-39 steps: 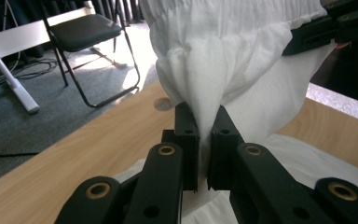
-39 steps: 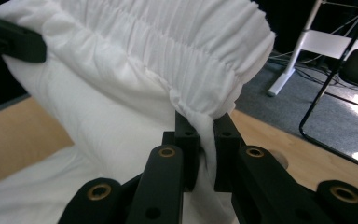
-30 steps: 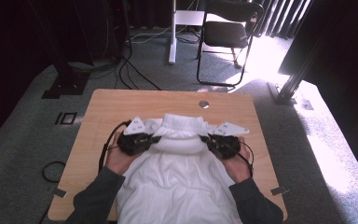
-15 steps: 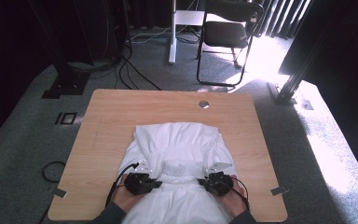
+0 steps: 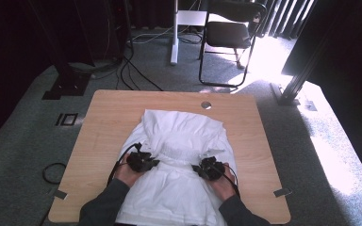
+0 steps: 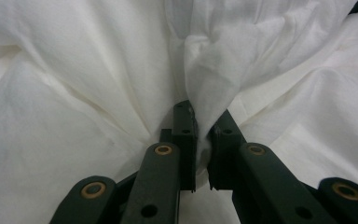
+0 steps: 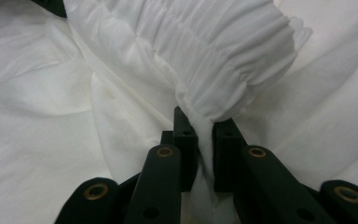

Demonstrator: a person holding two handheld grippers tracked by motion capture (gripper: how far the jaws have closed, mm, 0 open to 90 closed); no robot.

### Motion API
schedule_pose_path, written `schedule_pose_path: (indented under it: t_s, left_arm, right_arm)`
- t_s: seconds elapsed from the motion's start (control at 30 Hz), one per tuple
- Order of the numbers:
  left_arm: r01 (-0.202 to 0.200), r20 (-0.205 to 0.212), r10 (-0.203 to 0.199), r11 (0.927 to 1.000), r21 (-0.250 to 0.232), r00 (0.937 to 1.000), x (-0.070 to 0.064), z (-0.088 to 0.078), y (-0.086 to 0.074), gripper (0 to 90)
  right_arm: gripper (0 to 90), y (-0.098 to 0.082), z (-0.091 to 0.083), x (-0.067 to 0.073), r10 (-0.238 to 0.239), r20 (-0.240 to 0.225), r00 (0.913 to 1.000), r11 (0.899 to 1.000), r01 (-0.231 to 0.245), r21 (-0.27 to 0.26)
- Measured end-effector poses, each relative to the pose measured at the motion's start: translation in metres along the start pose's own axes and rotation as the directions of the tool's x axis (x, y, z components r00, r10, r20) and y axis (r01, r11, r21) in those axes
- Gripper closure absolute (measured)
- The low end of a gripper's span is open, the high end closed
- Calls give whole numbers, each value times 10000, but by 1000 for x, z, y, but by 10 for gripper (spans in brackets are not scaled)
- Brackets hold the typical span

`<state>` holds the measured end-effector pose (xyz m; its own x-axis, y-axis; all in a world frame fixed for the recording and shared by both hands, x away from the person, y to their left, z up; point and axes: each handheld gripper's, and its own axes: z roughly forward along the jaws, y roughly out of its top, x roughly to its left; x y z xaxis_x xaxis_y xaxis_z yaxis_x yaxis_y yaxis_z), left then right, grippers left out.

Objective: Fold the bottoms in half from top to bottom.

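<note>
White cloth, one garment (image 5: 179, 141), lies on one wooden table (image 5: 103, 117); two grippers, left gripper (image 5: 147, 161) and right gripper (image 5: 203, 168), each pinch its fabric.

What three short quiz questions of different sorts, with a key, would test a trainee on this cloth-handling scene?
1. True or false: the white garment lies on a wooden table.
2. What does the right gripper pinch? A) a gathered, ribbed edge of the garment B) a cable C) nothing
3. Fill in: the left gripper has its jaws ____ on a fold of cloth.

Key:
1. True.
2. A.
3. Shut.
</note>
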<state>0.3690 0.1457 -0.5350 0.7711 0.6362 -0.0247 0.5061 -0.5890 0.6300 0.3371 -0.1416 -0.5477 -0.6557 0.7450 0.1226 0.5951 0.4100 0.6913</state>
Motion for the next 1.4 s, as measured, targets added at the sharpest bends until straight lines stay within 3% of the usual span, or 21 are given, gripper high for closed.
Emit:
schedule_pose_path:
  t_s: [0.03,0.1,0.17,0.23,0.3,0.4,0.43,0.5,0.67,0.8,0.9,0.97,1.07,1.13,1.17,1.23,1.27,1.3,1.4]
  left_arm:
    - [138,-67,-138,9999,-35,9999,6,3,4,840]
    - [299,-255,-302,9995,-119,9992,17,10,13,840]
    - [473,-396,-483,9985,-260,9980,27,18,22,840]
    - [781,-485,-802,9960,-441,9956,37,26,30,839]
    - [1053,-530,-1084,9927,-595,9927,47,33,38,840]
    - [1351,-781,-1402,9886,-668,9870,54,40,48,840]
    - [1500,-893,-1557,9864,-671,9838,57,43,52,843]
    - [1536,-963,-1595,9859,-660,9825,58,45,54,848]
    - [1511,-1005,-1581,9857,-741,9823,58,42,56,863]
    - [1419,-920,-1538,9820,-1244,9838,55,23,60,871]
    - [1351,-827,-1540,9708,-1983,9846,48,-2,67,875]
    - [1048,-835,-1279,9655,-2385,9883,42,-21,74,876]
    - [667,-830,-967,9488,-3088,9919,33,-50,86,876]
    - [497,-747,-814,9332,-3560,9939,28,-67,92,876]
    - [359,-667,-677,9175,-3960,9955,22,-80,95,876]
    - [244,-551,-533,9020,-4310,9971,15,-94,96,876]
    - [206,-464,-458,8967,-4423,9979,12,-99,96,876]
    - [164,-370,-374,8898,-4561,9986,7,-106,93,875]
    - [-118,-340,-41,8899,-4561,9994,-6,-114,83,874]
  right_arm:
    - [833,10,7,-10,-33,136,9999,10000,34,-7]
    - [833,15,11,-15,6,182,9998,10000,-5,-20]
    - [834,27,19,-28,255,311,9992,9997,-255,-10]
    - [833,47,34,-47,228,721,9971,9997,-232,41]
    - [833,52,36,-50,241,854,9961,9996,-251,103]
    - [831,70,48,-67,618,1170,9912,9979,-638,139]
    - [830,76,53,-76,1065,1059,9887,9941,-1080,92]
    - [830,80,55,-79,1277,1041,9863,9915,-1294,97]
    - [833,80,53,-78,1142,1045,9879,9934,-1149,3]
    - [836,83,37,-76,1066,988,9894,9931,-1010,-603]
    - [838,90,19,-72,881,897,9921,9897,-770,-1206]
    - [838,97,2,-66,462,1047,9934,9862,-286,-1632]
    - [839,107,-25,-59,134,1231,9923,9738,150,-2269]
    - [839,115,-45,-55,6,1363,9907,9593,379,-2799]
    - [839,118,-52,-53,-23,1405,9901,9516,453,-3039]
    - [838,124,-84,-45,-195,1392,9901,9188,727,-3879]
    - [838,124,-84,-45,-195,1392,9901,9188,727,-3879]
    - [838,121,-95,-37,-406,1428,9889,9091,959,-4055]
    - [838,112,-101,-30,-634,1390,9883,9083,1149,-4022]
